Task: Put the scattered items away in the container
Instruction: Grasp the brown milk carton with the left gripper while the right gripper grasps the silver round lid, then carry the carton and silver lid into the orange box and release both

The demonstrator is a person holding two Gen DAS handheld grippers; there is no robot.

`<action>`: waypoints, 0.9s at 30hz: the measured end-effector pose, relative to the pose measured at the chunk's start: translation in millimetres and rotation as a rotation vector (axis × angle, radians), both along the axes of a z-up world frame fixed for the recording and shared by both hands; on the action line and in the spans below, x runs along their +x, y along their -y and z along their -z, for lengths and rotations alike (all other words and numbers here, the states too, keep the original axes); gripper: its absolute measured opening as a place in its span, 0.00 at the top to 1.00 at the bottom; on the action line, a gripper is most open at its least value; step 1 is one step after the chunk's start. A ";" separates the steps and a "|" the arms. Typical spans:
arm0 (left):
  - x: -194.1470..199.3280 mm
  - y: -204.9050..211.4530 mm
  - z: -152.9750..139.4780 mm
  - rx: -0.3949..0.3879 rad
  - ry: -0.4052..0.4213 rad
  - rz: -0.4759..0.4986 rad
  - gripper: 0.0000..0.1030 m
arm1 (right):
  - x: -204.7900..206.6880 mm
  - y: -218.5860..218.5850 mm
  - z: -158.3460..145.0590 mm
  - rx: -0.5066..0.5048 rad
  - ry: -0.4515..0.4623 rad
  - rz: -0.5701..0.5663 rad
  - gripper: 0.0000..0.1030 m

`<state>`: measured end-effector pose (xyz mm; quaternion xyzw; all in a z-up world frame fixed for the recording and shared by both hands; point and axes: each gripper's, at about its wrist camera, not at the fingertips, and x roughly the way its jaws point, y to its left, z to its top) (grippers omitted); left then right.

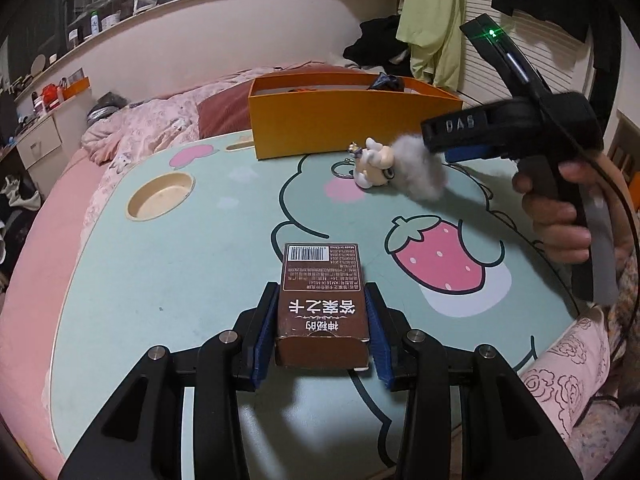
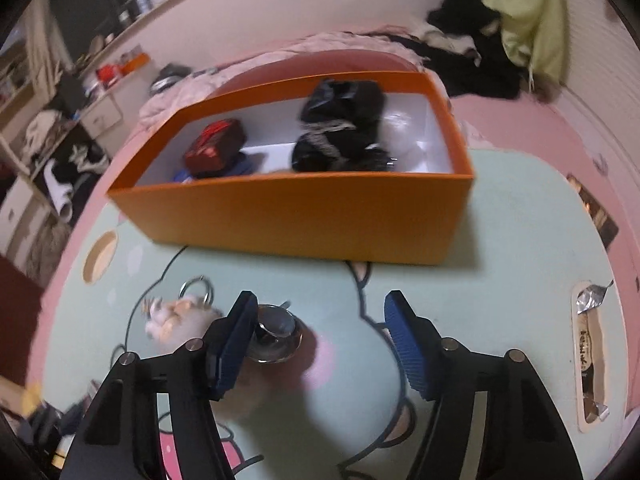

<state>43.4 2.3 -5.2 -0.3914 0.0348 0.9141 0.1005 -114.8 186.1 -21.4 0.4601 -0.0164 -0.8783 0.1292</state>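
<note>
Sitting on a bed with pink bedding [image 1: 132, 128], the mint-green lap table [image 1: 200, 240] had a cartoon strawberry print [image 1: 436, 256] and a round cup hole [image 1: 160, 196]. An orange box [image 2: 304, 212] stood at its far edge, already holding a black bundle [image 2: 340, 128] and a red packet [image 2: 214, 144]. Just in front of the box lay a fluffy keychain toy [image 1: 378, 160]. Well nearer than the box, the left gripper [image 1: 322, 320] was pinching a brown card box [image 1: 322, 304]. The right gripper [image 2: 320, 340] was spread, nothing between the pads. Clothes [image 1: 434, 20] hung behind the box.
</note>
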 end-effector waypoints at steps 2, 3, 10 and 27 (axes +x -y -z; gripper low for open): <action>0.6 -0.7 0.0 -0.003 -0.002 0.000 0.59 | 4.5 5.0 3.5 0.038 -0.024 -0.008 0.36; 0.8 -0.9 0.2 -0.004 -0.003 0.000 0.59 | 6.4 7.1 4.9 0.061 -0.040 -0.013 0.36; 1.8 -1.9 -0.5 -0.007 -0.006 -0.004 0.59 | 9.4 12.6 6.6 0.119 -0.060 -0.057 0.72; 1.0 1.4 -6.9 0.030 -0.007 0.008 0.59 | 44.3 -22.4 -19.4 -0.127 -0.045 -0.083 0.77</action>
